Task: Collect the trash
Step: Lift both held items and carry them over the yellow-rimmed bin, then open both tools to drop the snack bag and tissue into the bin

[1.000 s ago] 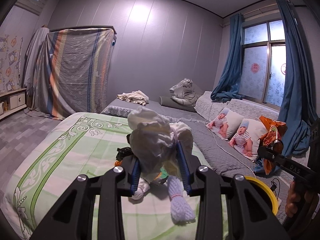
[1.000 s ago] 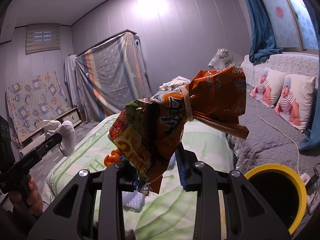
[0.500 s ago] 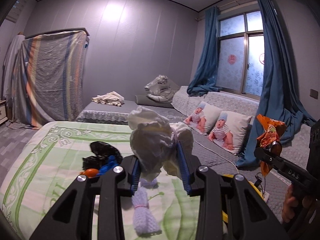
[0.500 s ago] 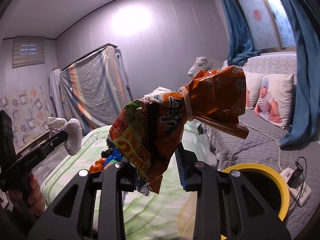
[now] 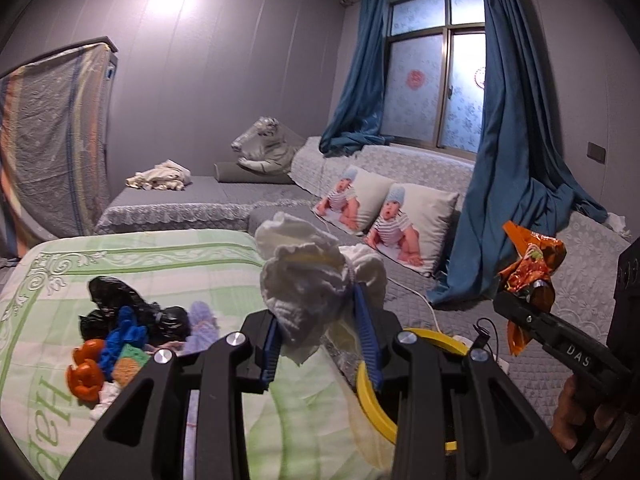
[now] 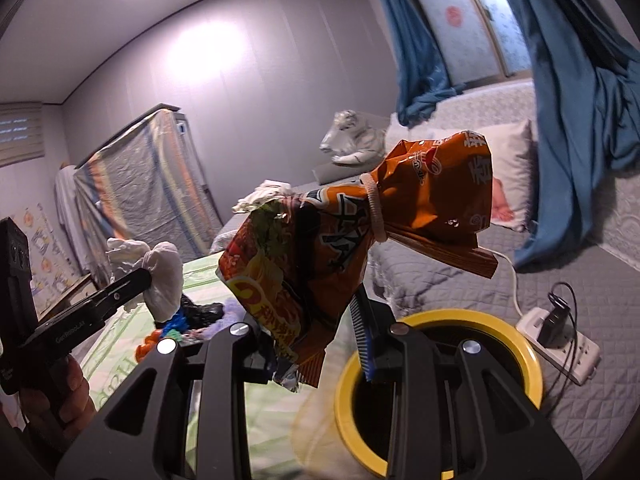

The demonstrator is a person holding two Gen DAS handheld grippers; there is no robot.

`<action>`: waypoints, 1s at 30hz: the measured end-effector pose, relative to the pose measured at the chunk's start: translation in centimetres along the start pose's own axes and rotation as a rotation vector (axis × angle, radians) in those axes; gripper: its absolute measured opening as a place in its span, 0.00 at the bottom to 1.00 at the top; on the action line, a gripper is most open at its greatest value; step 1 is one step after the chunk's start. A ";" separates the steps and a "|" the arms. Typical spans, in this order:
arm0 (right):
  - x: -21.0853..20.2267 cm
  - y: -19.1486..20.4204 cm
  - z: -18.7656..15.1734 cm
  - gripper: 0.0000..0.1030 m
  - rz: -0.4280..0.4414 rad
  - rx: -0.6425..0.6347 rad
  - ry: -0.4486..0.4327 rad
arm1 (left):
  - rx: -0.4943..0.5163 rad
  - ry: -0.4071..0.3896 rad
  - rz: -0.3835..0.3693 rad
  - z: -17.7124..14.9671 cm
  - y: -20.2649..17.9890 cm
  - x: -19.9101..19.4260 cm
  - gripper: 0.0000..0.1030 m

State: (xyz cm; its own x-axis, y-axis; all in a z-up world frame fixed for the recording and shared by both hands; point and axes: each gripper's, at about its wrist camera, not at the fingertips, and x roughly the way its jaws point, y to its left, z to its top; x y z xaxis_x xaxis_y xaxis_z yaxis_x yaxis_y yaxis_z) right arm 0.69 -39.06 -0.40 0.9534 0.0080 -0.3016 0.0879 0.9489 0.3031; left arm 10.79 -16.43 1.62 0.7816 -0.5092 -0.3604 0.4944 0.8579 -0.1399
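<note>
My left gripper (image 5: 320,332) is shut on a crumpled white tissue wad (image 5: 312,280), held in the air over the bed's right edge. It also shows in the right wrist view (image 6: 160,276). My right gripper (image 6: 320,340) is shut on an orange snack bag (image 6: 352,236) tied with a rubber band; the bag shows in the left wrist view (image 5: 528,272). A yellow-rimmed trash bin (image 6: 532,364) stands on the floor just below and right of both grippers; its rim shows in the left wrist view (image 5: 368,396).
A pile of trash lies on the green bedspread (image 5: 160,264): black plastic bag (image 5: 116,300), blue item (image 5: 120,340), orange pieces (image 5: 86,372), purple yarn (image 5: 204,320). A power strip (image 6: 560,336) with a cable lies by the bin. Grey mattress, baby-print pillows (image 5: 404,216) and blue curtains (image 5: 516,160) lie behind.
Both grippers have swung right, away from the bed pile toward the yellow bin, still holding their items. The bin now sits closer under the fingers.
</note>
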 end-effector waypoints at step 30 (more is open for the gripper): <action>4.6 -9.7 -4.6 0.28 -0.165 0.174 0.143 | 0.043 0.221 -0.173 -3.8 -7.5 12.5 0.32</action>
State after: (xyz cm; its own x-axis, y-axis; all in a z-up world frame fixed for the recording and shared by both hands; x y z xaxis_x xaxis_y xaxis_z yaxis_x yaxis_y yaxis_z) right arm 2.89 -46.75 -8.92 0.8727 -0.0857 -0.4808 0.2987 0.8726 0.3866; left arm 15.38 -28.95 -5.38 0.5847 -0.6163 -0.5276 0.6324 0.7536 -0.1793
